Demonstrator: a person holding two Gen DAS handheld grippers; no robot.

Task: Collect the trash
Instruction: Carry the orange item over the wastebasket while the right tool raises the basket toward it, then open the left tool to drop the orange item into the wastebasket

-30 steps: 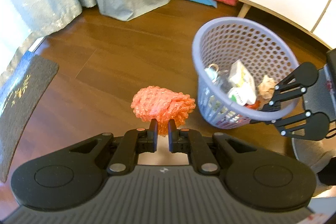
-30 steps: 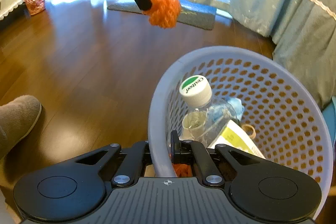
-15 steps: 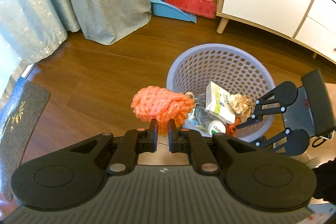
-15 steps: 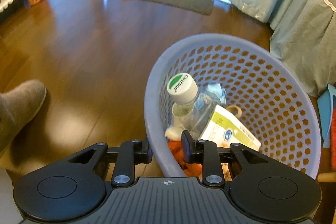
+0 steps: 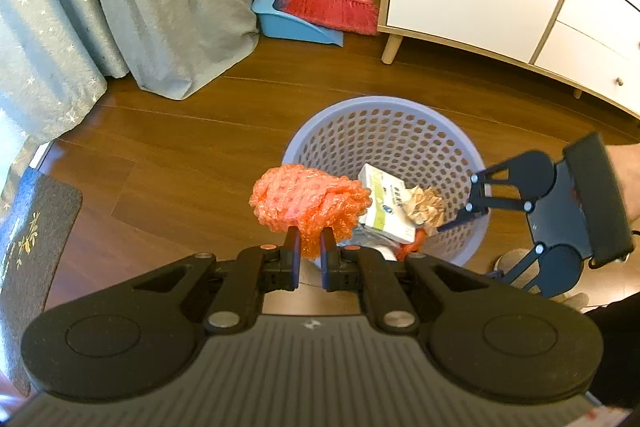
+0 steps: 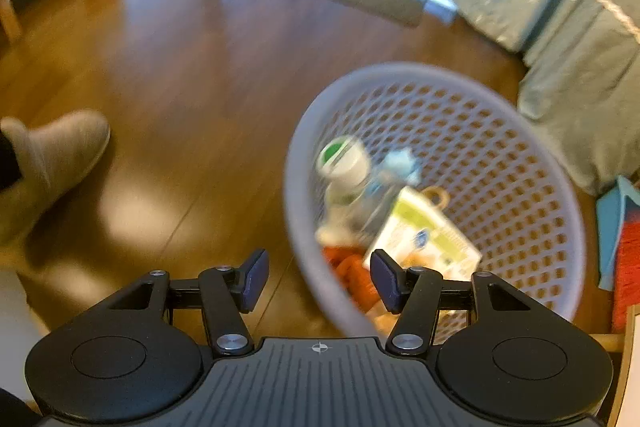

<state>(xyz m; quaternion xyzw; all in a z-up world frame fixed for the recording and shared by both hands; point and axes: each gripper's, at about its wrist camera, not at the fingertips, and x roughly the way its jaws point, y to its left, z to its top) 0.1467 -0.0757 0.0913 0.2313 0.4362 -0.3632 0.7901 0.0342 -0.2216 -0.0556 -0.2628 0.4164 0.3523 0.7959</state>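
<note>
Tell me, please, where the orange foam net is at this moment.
In the left wrist view the orange foam net is pinched in the left gripper, held up at the near left rim of the lavender basket.

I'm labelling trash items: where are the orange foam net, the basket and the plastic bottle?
orange foam net [image 5: 308,201], left wrist view, its middle.
basket [image 5: 384,103], left wrist view, far rim.
plastic bottle [image 6: 344,161], right wrist view, its cap.

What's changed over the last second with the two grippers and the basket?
The right gripper has let go of the basket rim; its jaws have just been opening and now straddle the rim without pressing it. The left gripper has carried the orange foam net from over bare floor to the basket's near edge. Unchanged: the left jaws stay shut on the net; the bottle and carton remain inside.
</note>
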